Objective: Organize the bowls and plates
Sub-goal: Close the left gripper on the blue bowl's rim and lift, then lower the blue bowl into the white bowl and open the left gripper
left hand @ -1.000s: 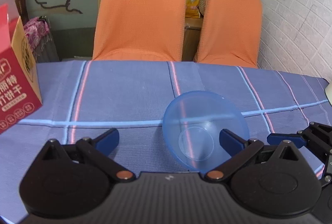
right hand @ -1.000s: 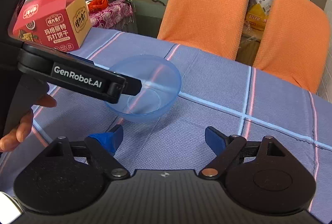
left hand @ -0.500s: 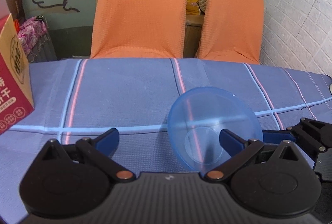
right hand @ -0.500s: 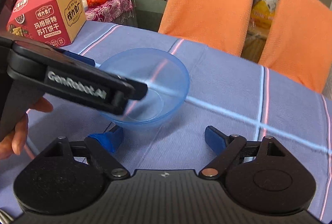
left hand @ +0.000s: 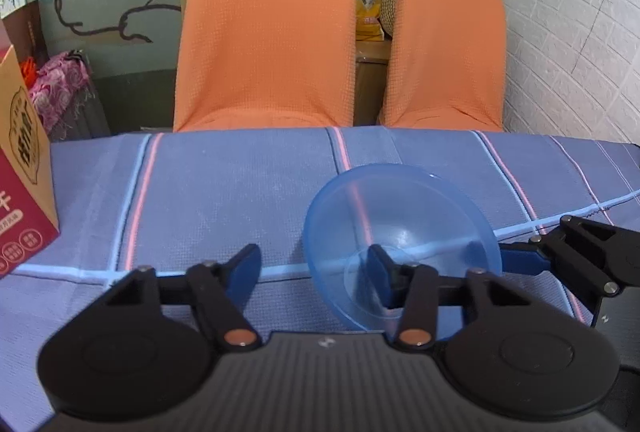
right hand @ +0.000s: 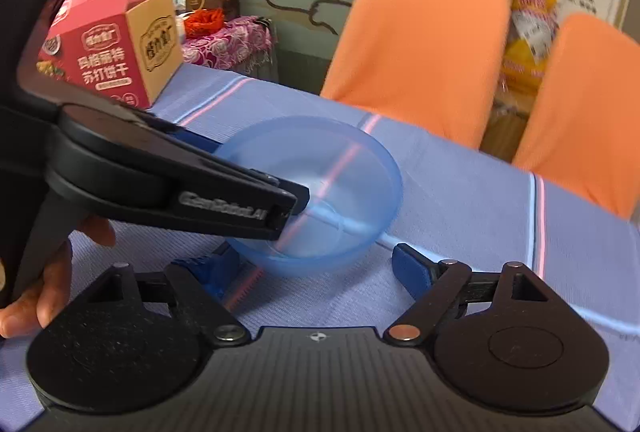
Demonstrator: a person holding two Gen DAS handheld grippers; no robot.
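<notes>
1. The left gripper (left hand: 314, 260) has its fingers spread. The right finger is dipped inside the bowl (left hand: 400, 224), and you can see it through the blue plastic. The left finger sits outside, just off the bowl's near-left wall.
2. So the wall is between the two fingers, but there's a clear gap on the outer side. Looks like it's lined up for a rim pinch and not clamped yet.
3. Why one finger in and one out? Probably because the bowl is way too wide to grab across, so a thin wall is the only thing those fingers can bite.
4. The right gripper (right hand: 308, 268) is also spread wide and has nothing in it. The bowl sits just ahead of its left finger. It seems to be hanging close as a backup or to steady things, though that's a guess.
5. The bowl is on the blue striped cloth (left hand: 220, 192), open side up. Can't tell if it's flat or tipped a bit toward the left gripper's fingers.
6. Count time: one bowl, zero plates in view, two grippers and one hand (right hand: 52, 284) on the left handle. There's also one red box (right hand: 108, 64) far off to the left of the fingers, and two orange chairs (left hand: 268, 32) beyond them.
7. With only one bowl showing, there's nothing to stack it on yet. The task looks barely started.
</notes>
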